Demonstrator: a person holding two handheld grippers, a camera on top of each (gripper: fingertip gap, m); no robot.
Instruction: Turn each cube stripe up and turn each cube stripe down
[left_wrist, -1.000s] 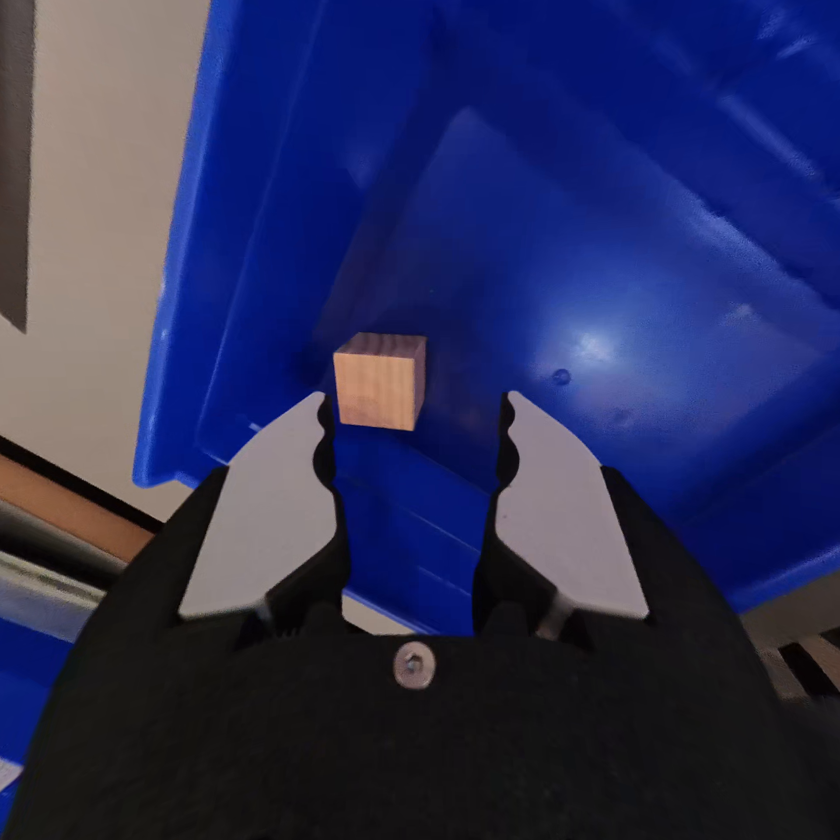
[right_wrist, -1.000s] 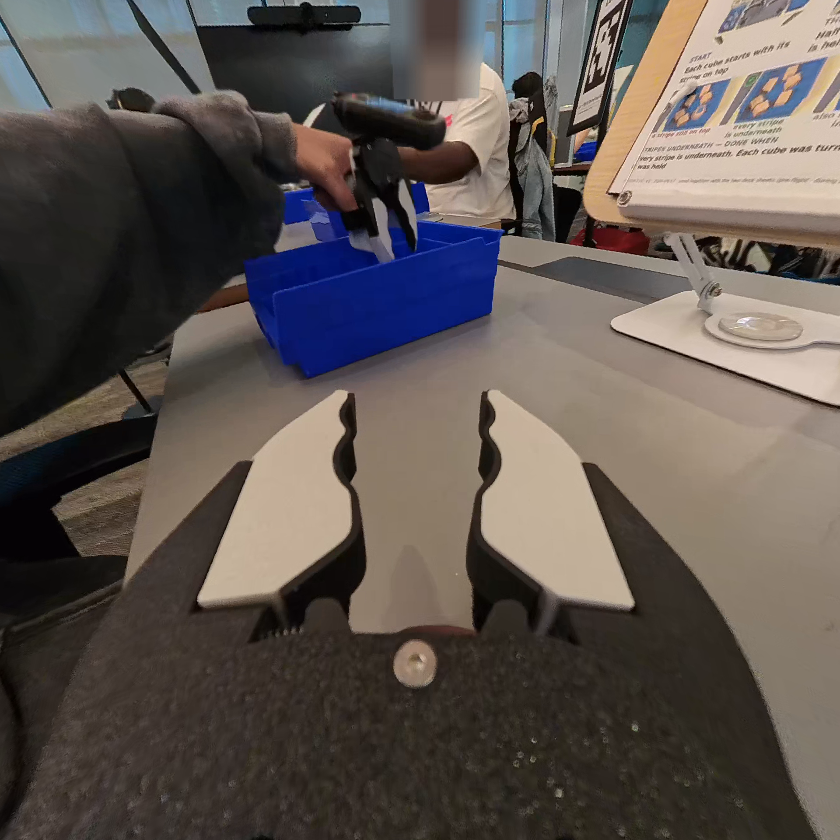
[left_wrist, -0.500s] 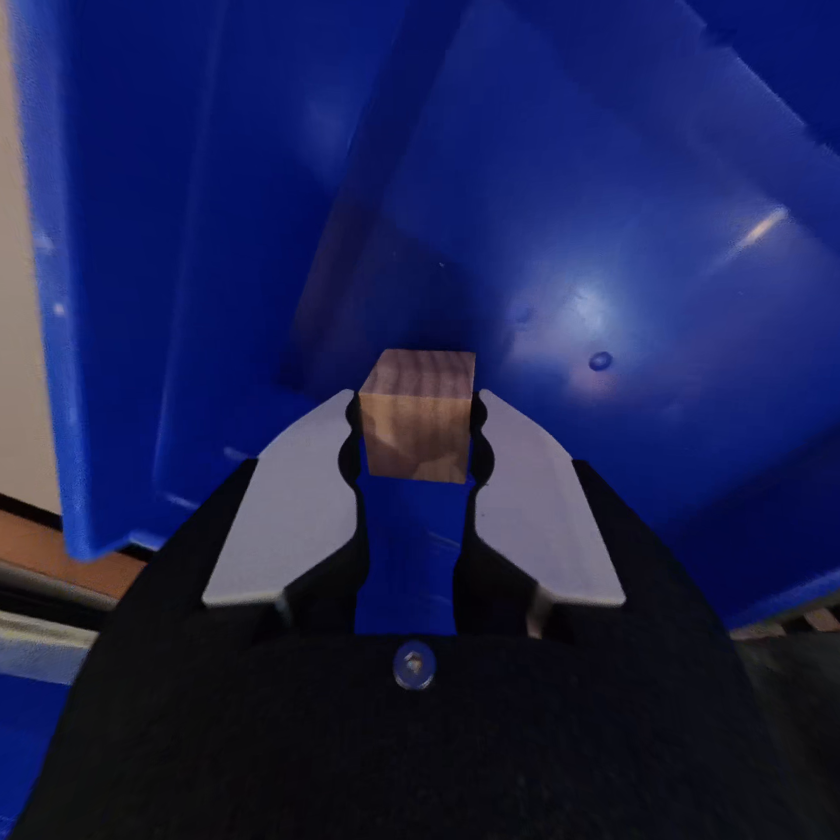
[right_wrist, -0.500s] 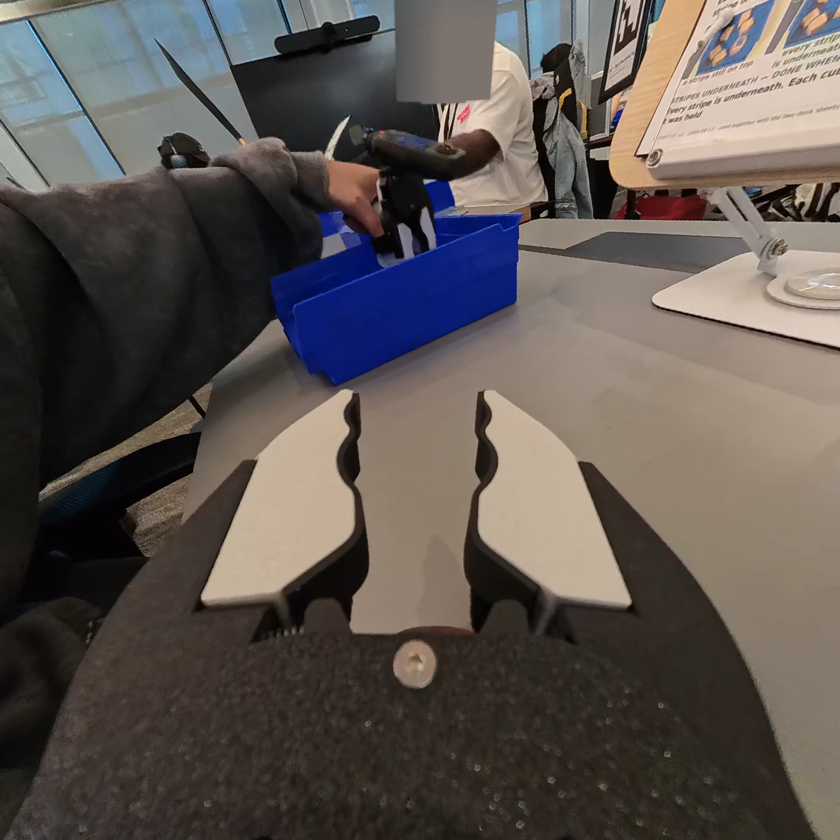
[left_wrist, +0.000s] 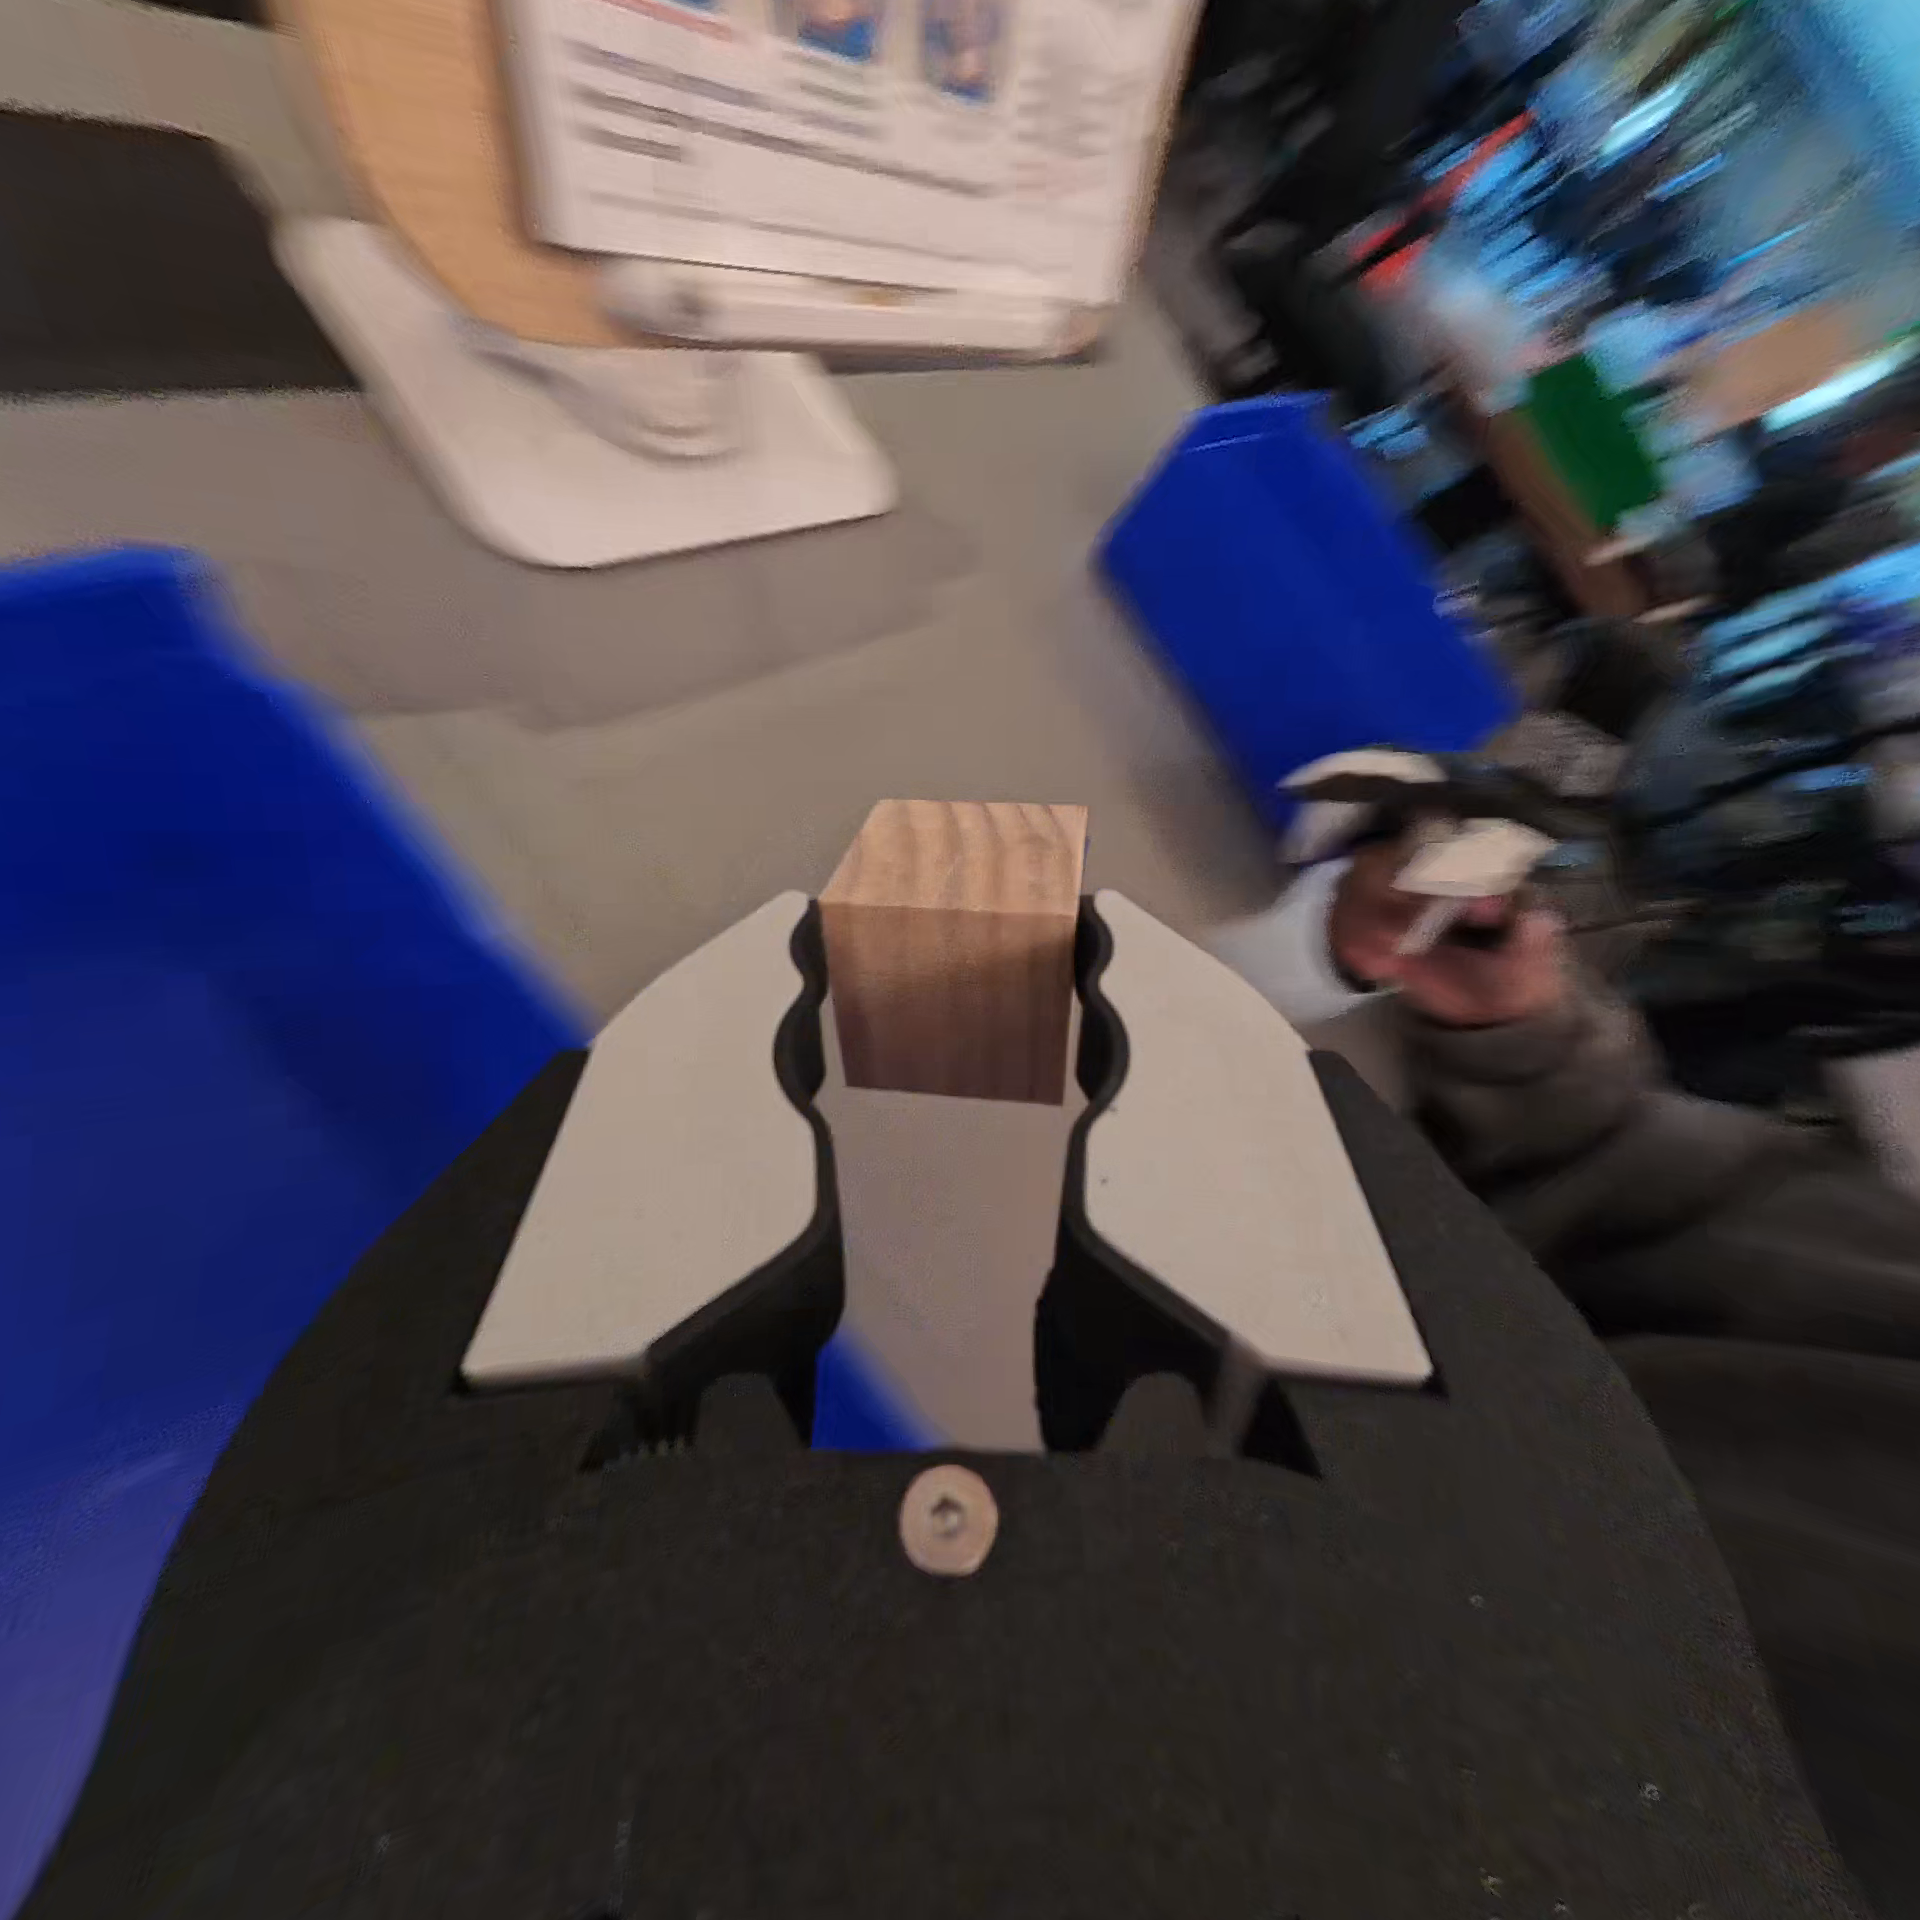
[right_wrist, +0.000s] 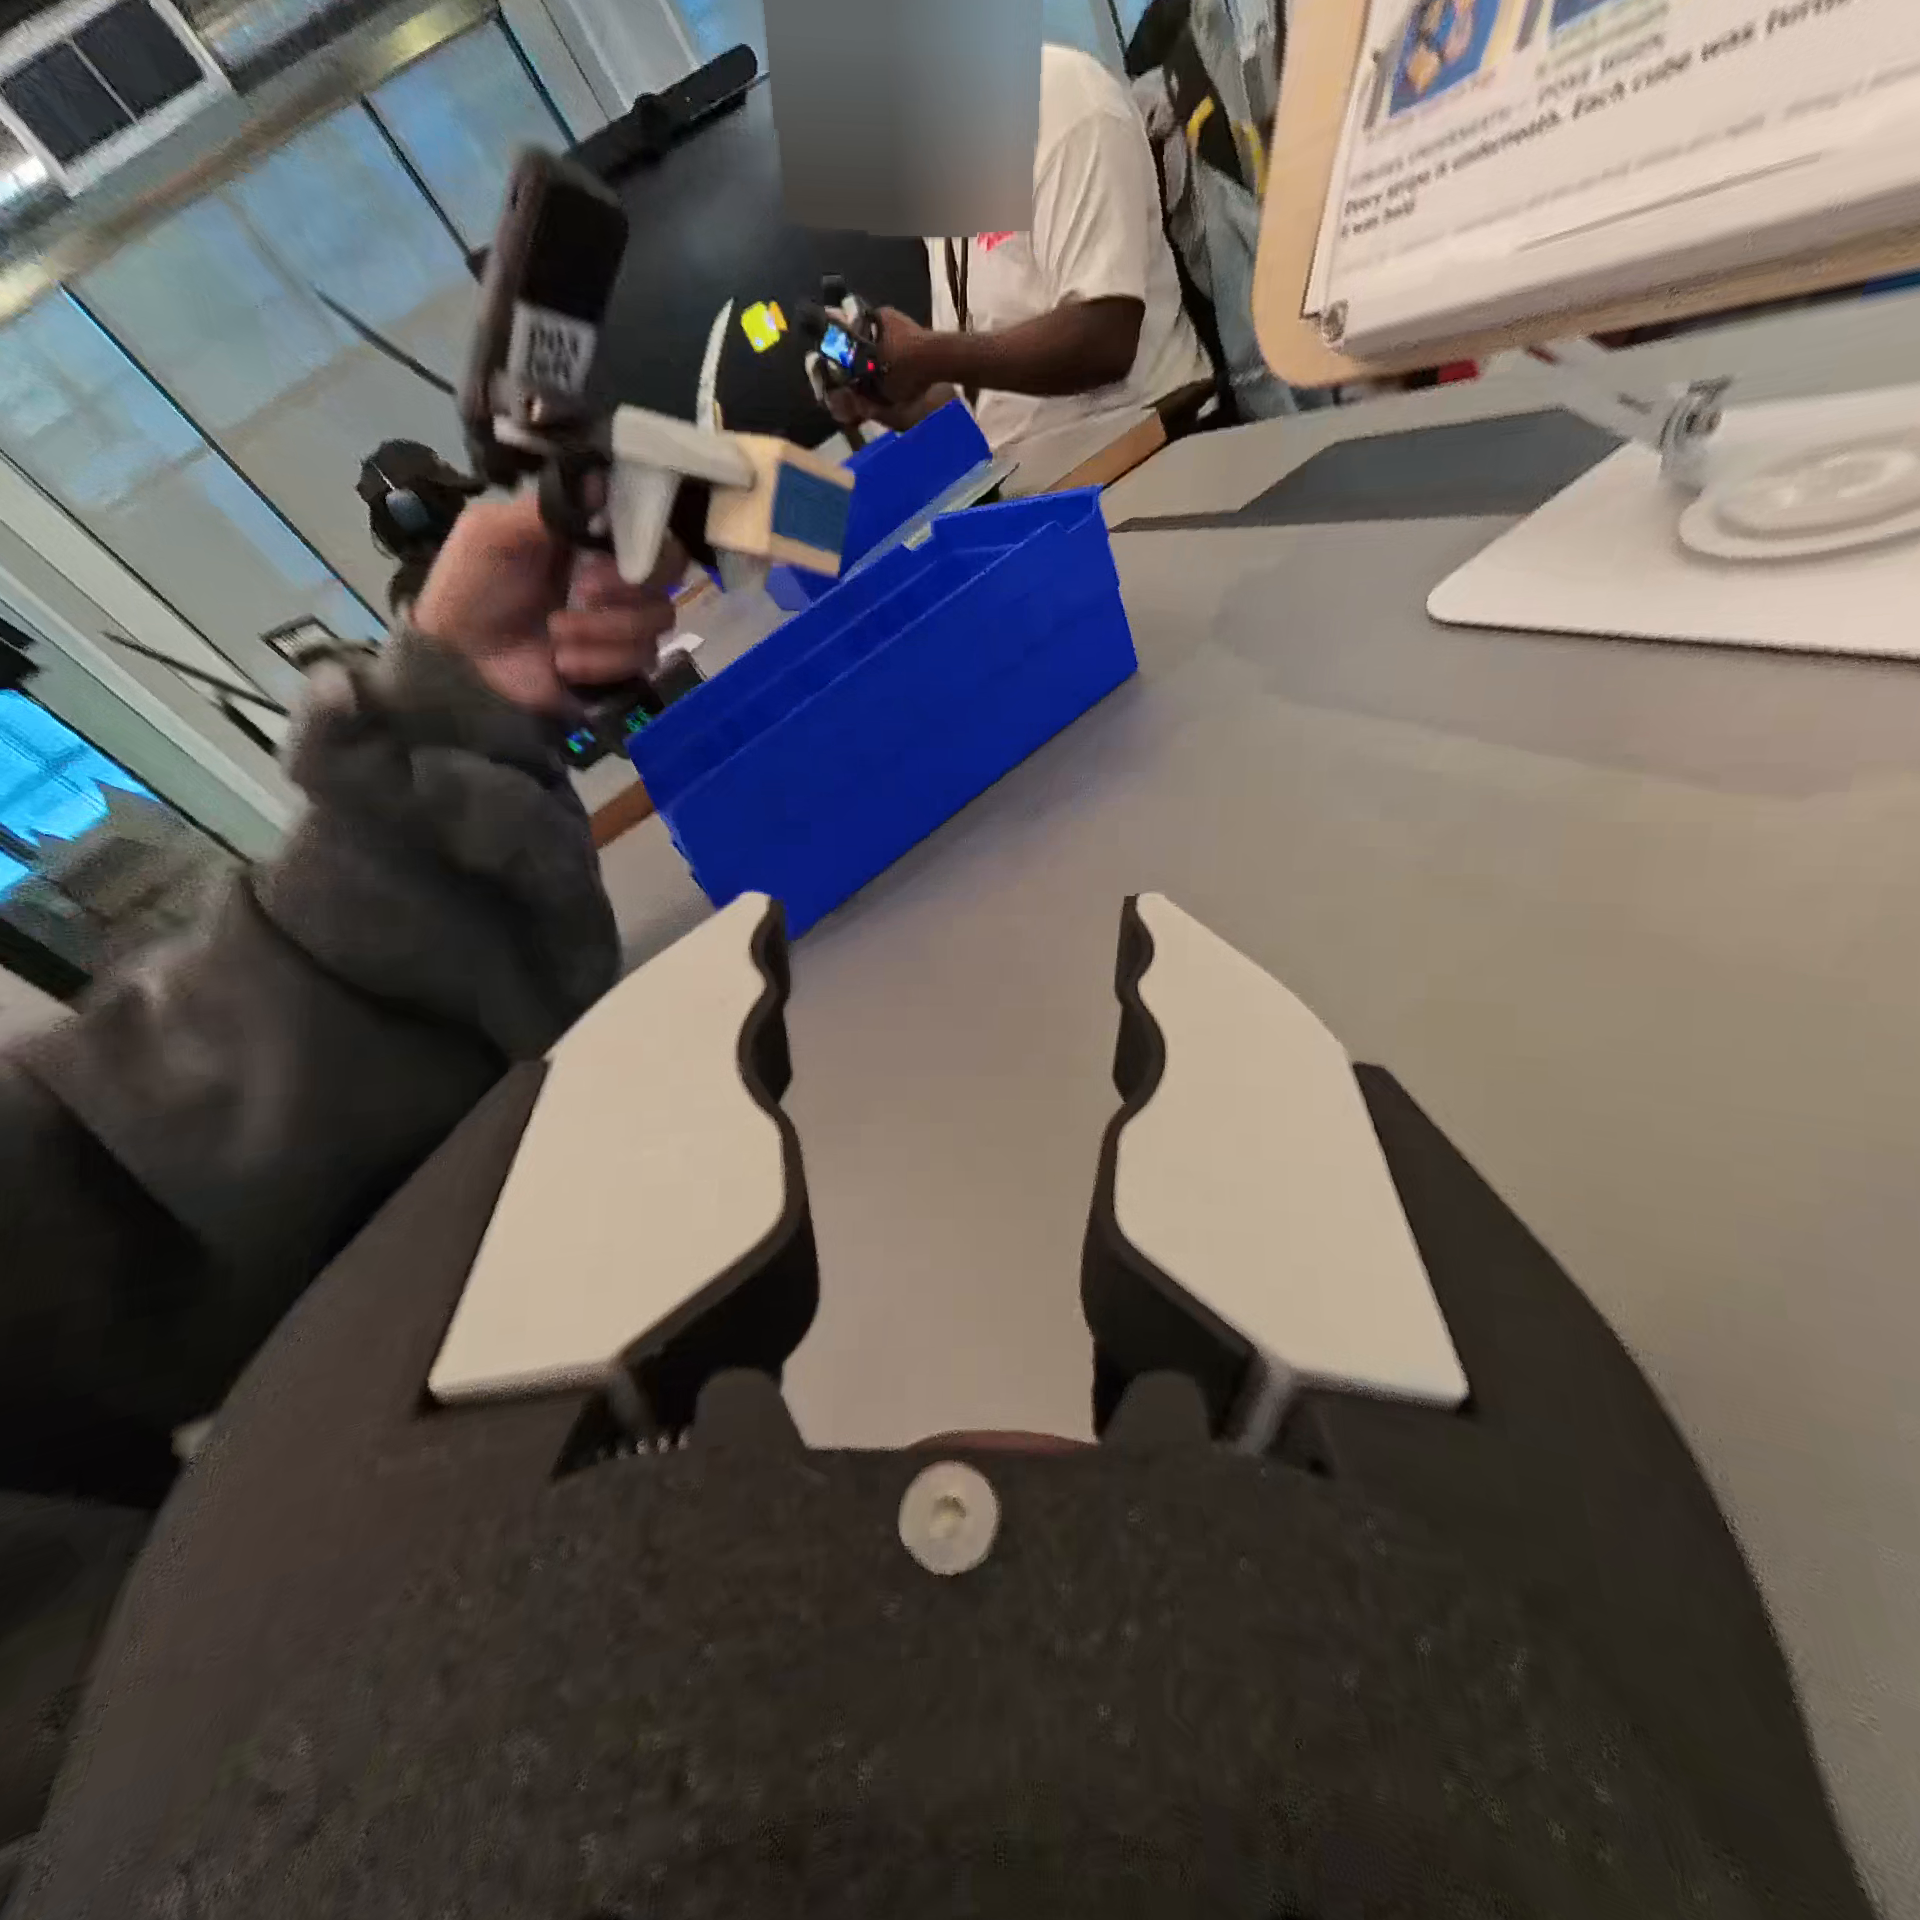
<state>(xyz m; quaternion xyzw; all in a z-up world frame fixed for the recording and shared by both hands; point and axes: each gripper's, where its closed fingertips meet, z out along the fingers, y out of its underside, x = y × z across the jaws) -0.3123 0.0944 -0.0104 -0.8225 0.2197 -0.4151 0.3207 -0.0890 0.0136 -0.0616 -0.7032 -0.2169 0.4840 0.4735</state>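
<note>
Gripping a small wooden cube (left_wrist: 958, 951) between the fingertips of the left gripper (left_wrist: 951, 961), raised in the air above and beside the blue bin (right_wrist: 894, 686) — seen from the right wrist view with a blue patch, likely the stripe, facing sideways rather than up or down. Hanging empty near the bin's front corner, low over the grey table (right_wrist: 1455, 831), the right gripper (right_wrist: 951, 1003), fingers parted at a middling gap. Judging from the grain: looking light, rigid and dry, unlikely to crush or slide, though apt to pivot if pinched off-centre. Holding best across two opposite plain faces, squarely, leaving the striped face free to turn. Offering open room for a set-down, the bare tabletop in front of the bin; crowding the far side beyond the bin, a white stand (right_wrist: 1683, 561) carrying an instruction board. Watching the bin's upright walls and the table edge left of the bin — both close to any swing.
</note>
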